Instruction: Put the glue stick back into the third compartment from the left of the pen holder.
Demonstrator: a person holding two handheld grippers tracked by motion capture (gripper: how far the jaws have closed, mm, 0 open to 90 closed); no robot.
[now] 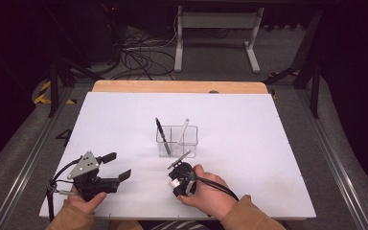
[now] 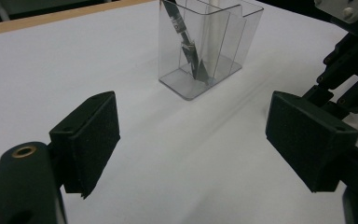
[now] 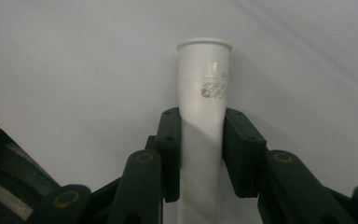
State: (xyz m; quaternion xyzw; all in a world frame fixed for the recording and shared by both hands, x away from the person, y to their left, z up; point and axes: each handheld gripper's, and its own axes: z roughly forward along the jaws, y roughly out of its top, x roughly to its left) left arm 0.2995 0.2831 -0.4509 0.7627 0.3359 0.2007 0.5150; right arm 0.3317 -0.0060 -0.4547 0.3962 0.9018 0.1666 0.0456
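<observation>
Between the right gripper's [image 3: 200,154] two black jaws sits a white pen [image 3: 204,93], clamped across its barrel with its flared end jutting ahead over the bare white table [image 3: 74,56]. From above, that gripper [image 1: 178,166] lies low just in front of the clear holder [image 1: 178,141], where a black pen [image 1: 162,135] and another white pen [image 1: 182,130] lean in separate compartments. To seat the held one well, I judge it wants lifting clear of the holder's near wall, tipping upright, then lowering into a free cell before release. The left gripper [image 1: 115,165] rests well apart to the left, jaws spread on nothing. Open table surrounds the holder on every side; the near edge lies close under both hands.
</observation>
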